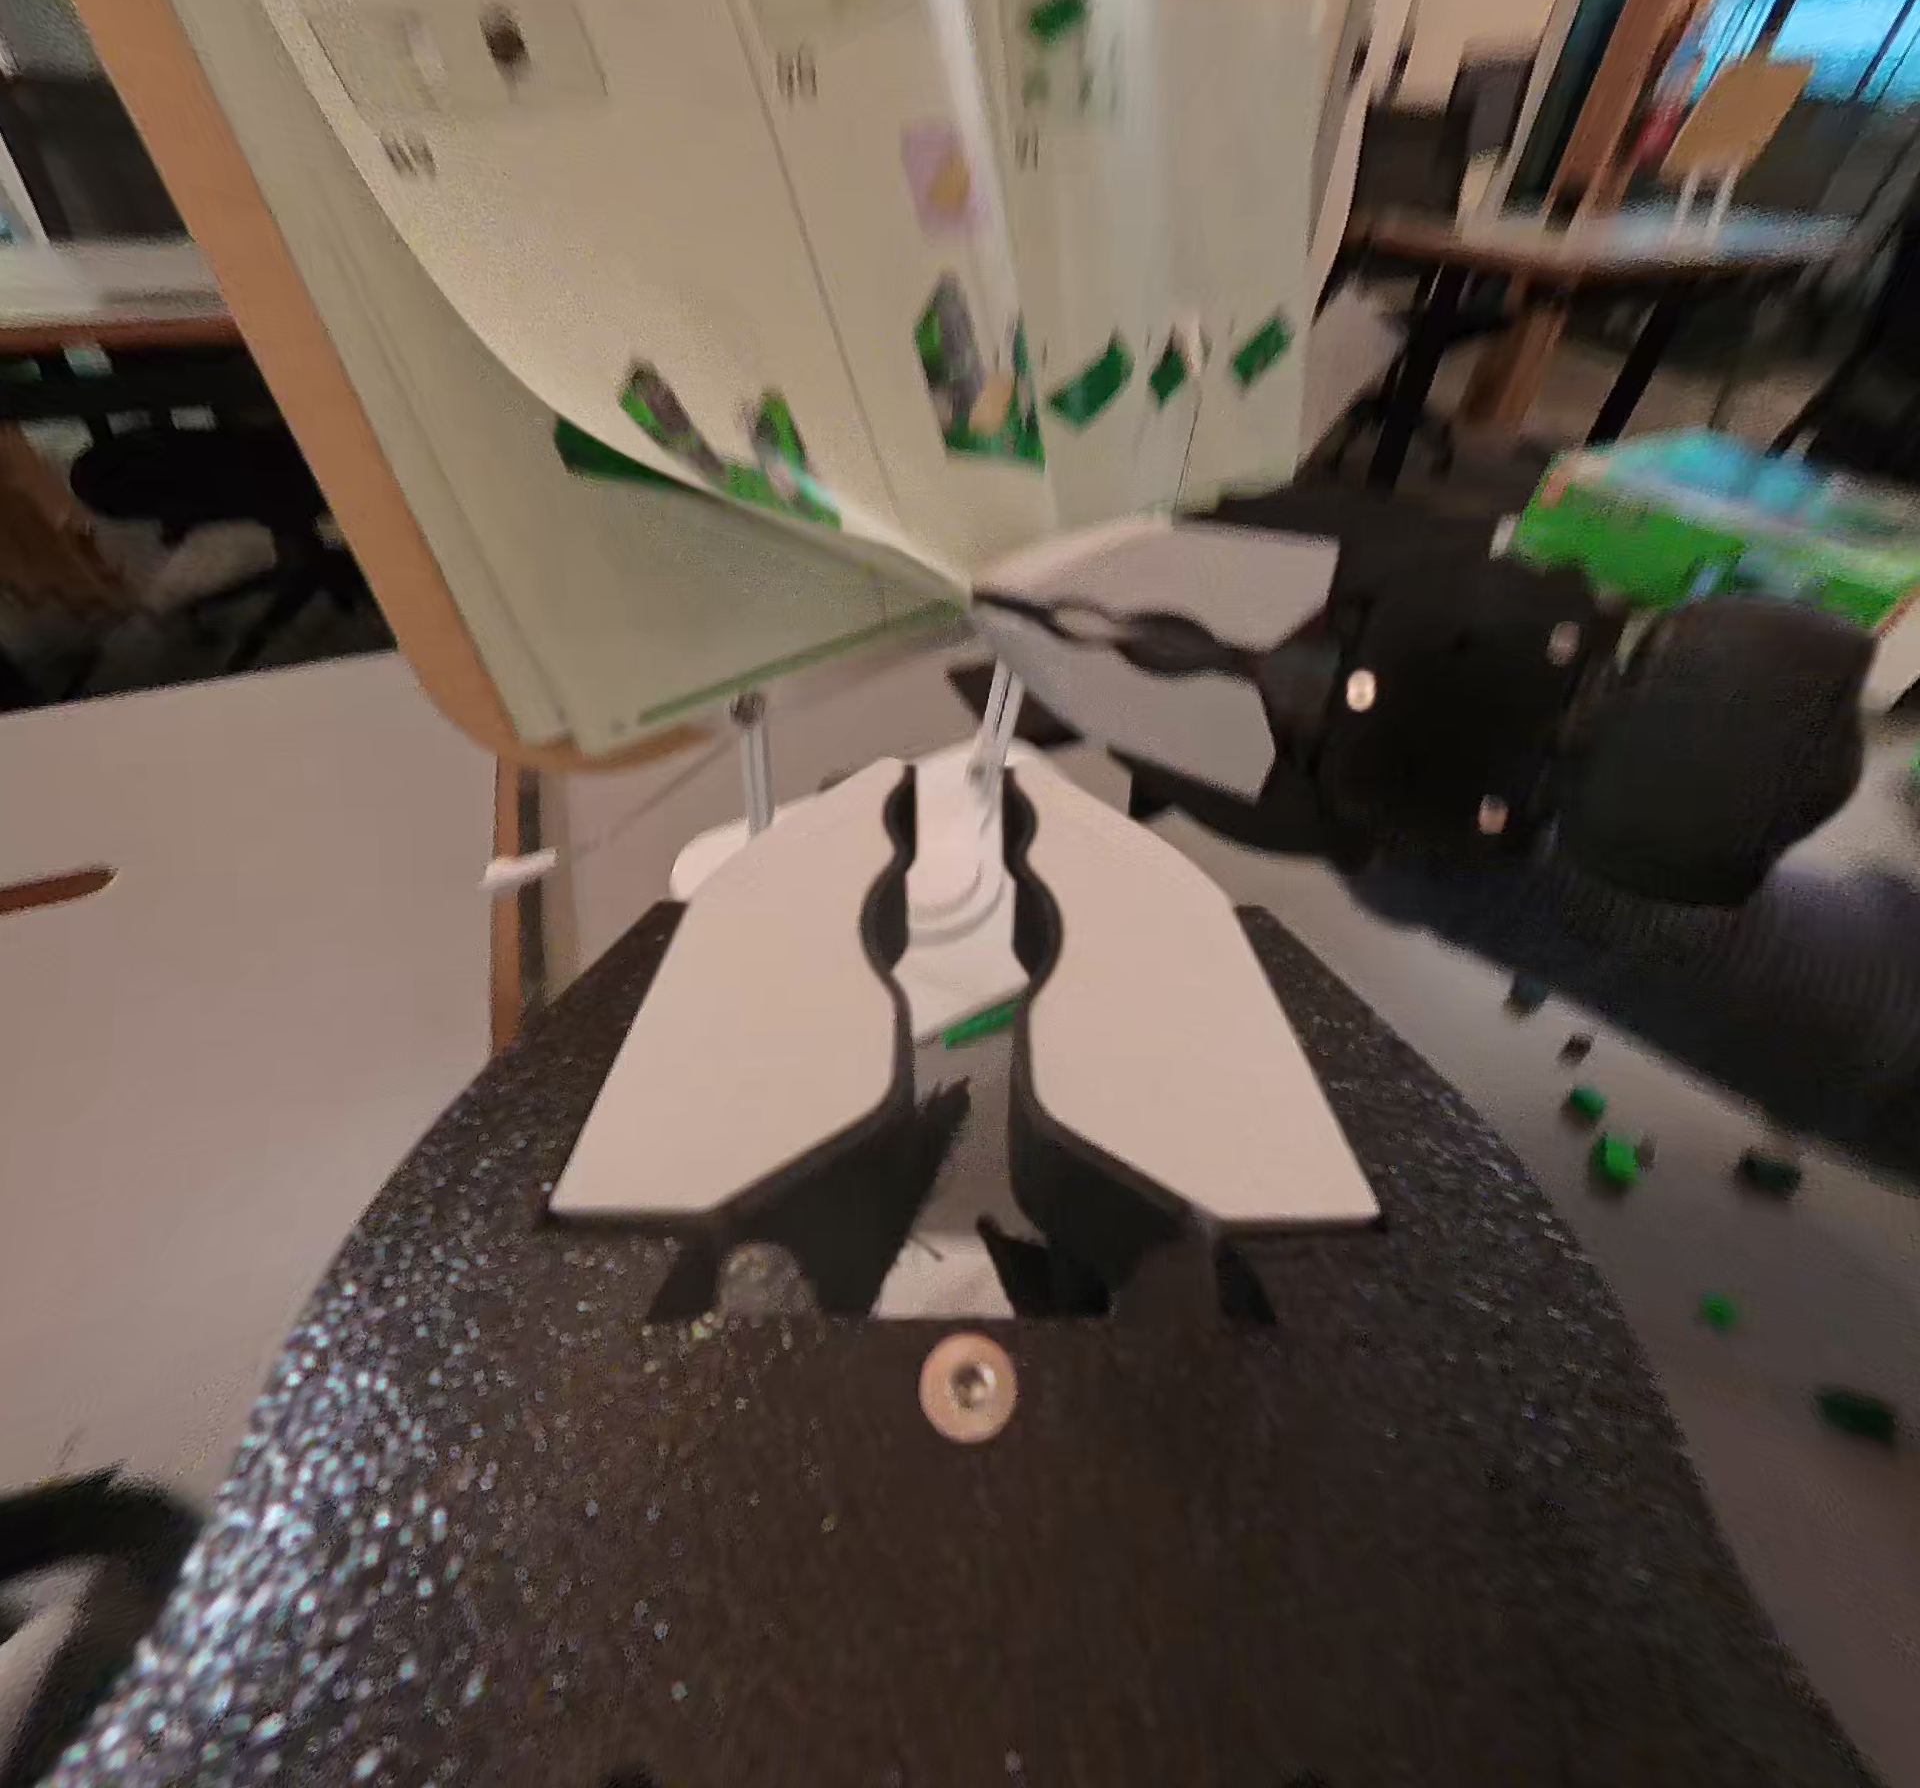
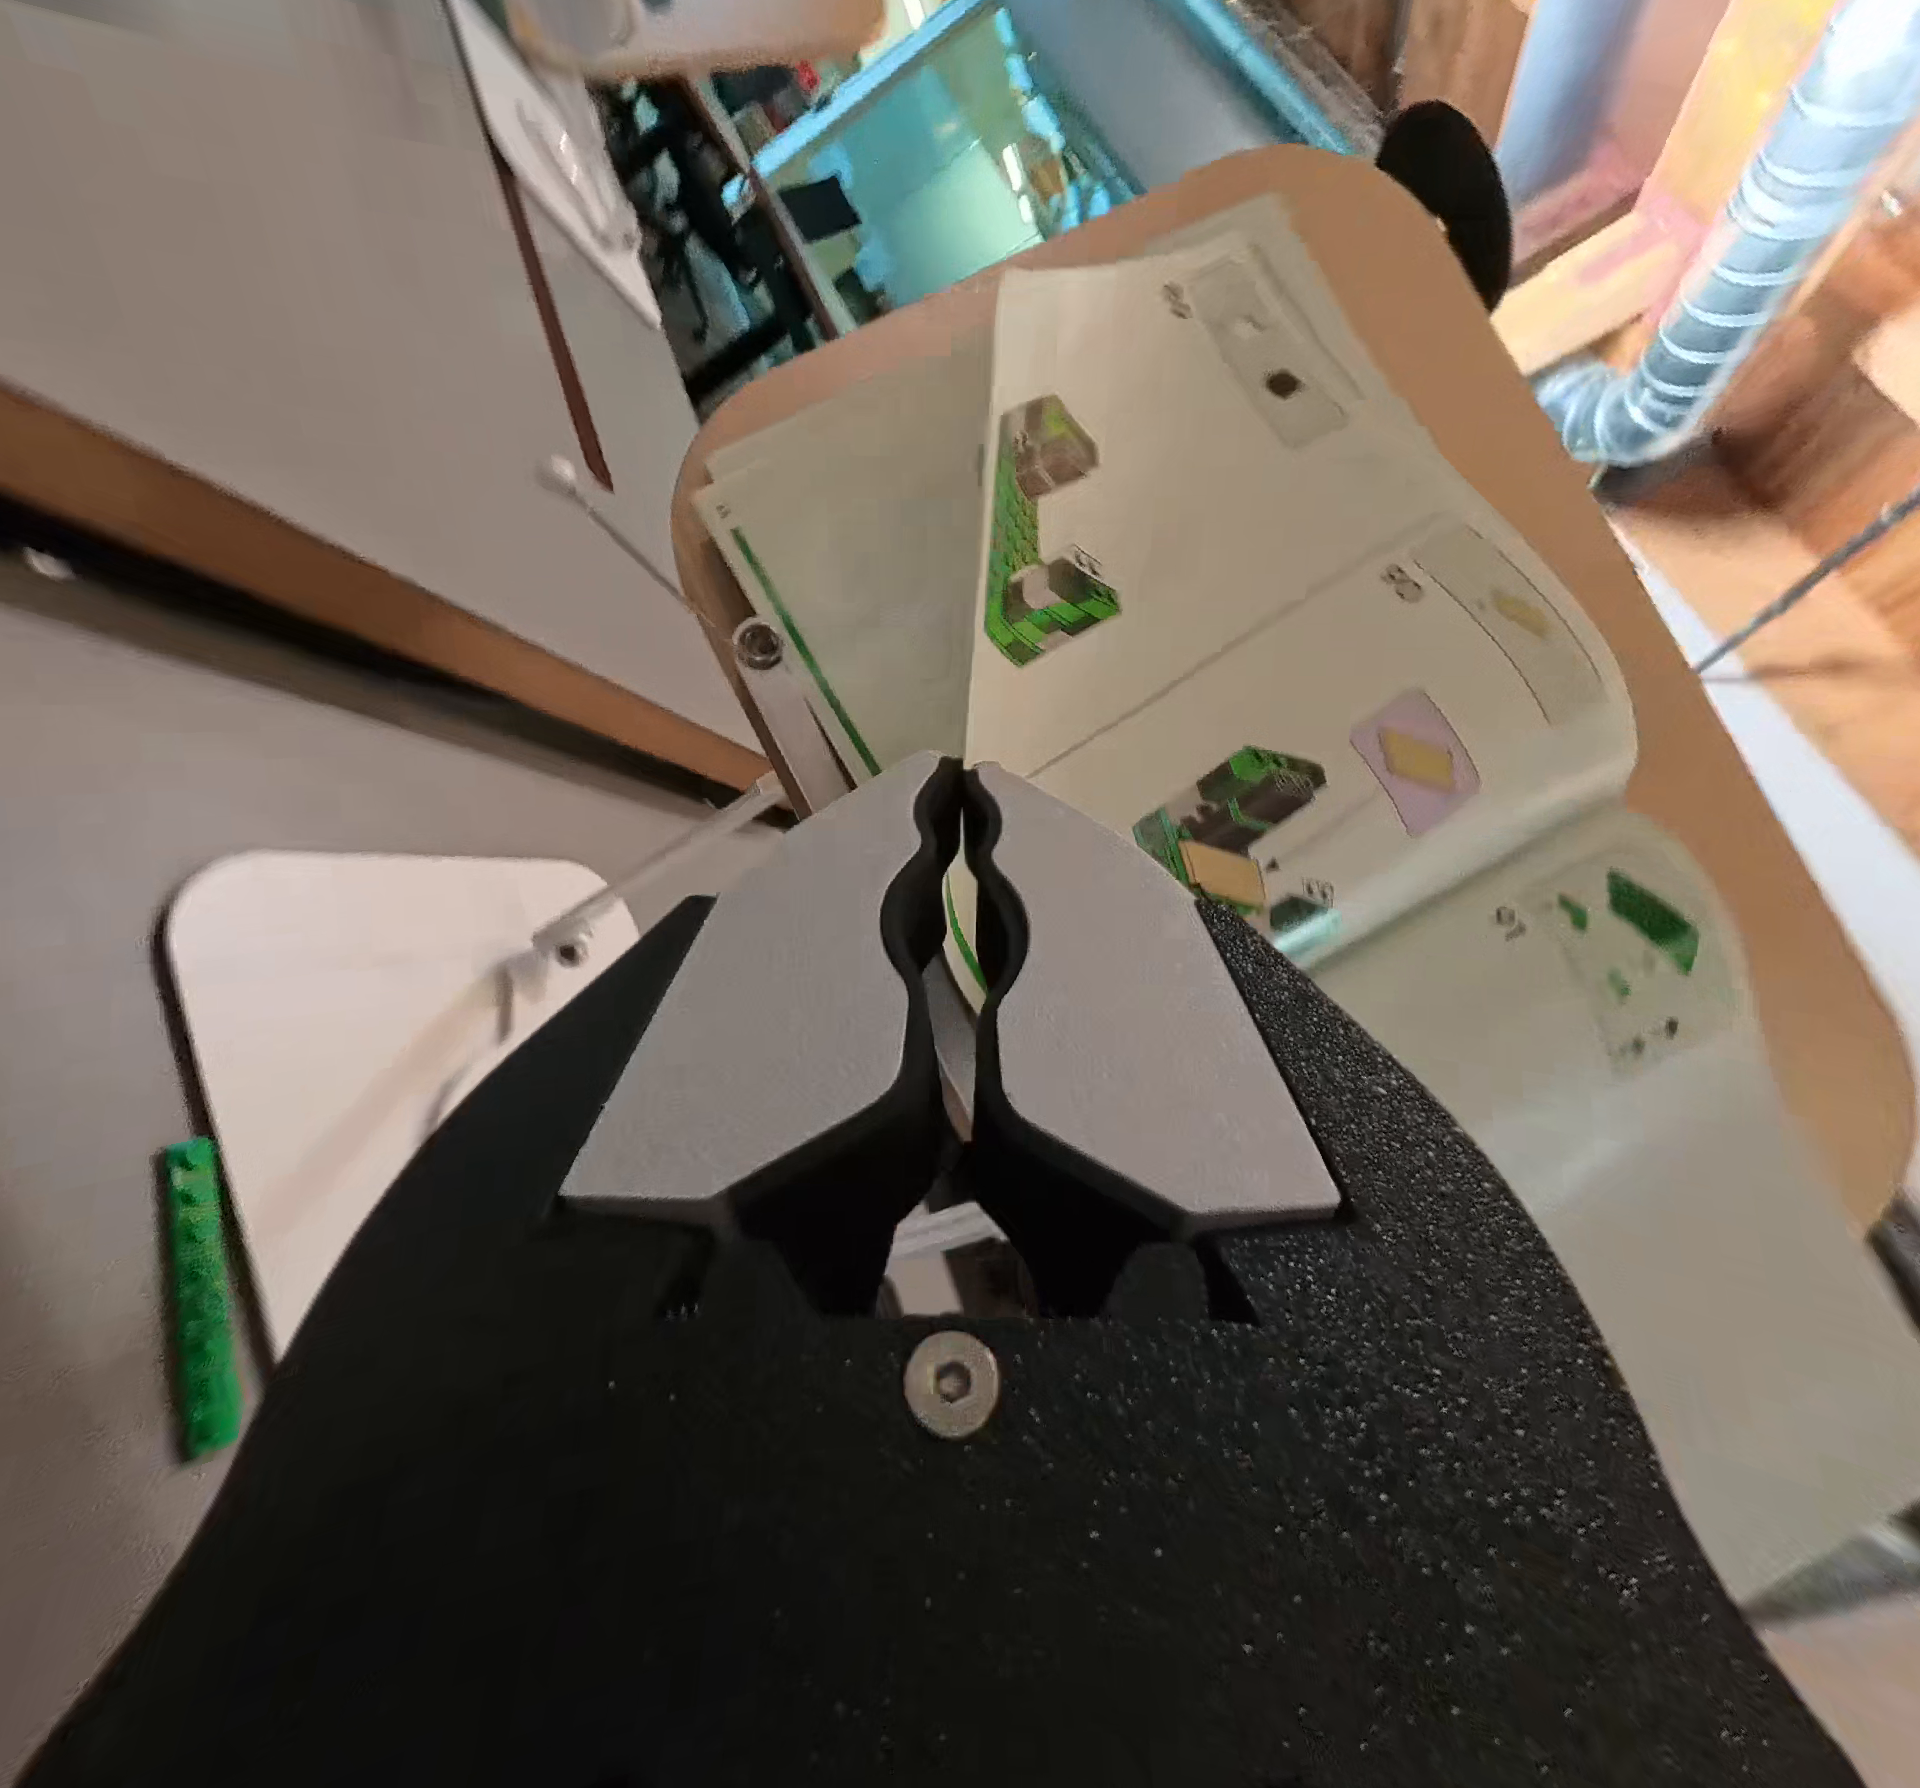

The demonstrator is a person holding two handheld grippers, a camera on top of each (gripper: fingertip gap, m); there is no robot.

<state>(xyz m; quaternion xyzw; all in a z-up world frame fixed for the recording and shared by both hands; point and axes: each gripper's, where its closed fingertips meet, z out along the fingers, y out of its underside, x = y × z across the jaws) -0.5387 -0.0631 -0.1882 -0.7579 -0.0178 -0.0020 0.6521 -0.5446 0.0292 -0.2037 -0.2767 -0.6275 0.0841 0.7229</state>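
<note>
On the wooden book stand (image 2: 1766, 907), the right gripper (image 2: 961, 782) pinches a page of the open booklet (image 2: 1195, 595), while the left gripper (image 1: 961, 782) hangs slightly parted before it

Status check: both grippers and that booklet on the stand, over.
Right gripper shut on booklet page. Left gripper open, empty, below wooden stand. Green bricks loose on table, clear of both.

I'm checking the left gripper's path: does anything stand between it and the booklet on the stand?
Yes. The stand's thin metal rods and white base lie between the left gripper and the booklet. The right gripper is already pinching the booklet's lower page corner from the right.
</note>
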